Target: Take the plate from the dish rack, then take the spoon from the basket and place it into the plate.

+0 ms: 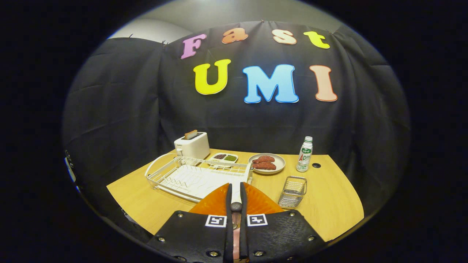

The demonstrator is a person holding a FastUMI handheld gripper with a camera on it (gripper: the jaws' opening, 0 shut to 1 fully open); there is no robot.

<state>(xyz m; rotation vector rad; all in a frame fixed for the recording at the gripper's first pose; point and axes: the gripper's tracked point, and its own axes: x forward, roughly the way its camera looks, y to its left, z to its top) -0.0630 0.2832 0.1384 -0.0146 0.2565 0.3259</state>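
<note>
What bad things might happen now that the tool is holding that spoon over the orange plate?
1. The tool grips the spoon by its thin handle between closed fingers, so the spoon might slip or twist when it is let go.
2. The orange plate sits close under the fingers, right beside the dish rack and the wire basket; a careless move might bump either one.

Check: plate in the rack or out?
Out: orange plate sits outside the dish rack, beneath the tongs, which pinch the spoon.
</note>
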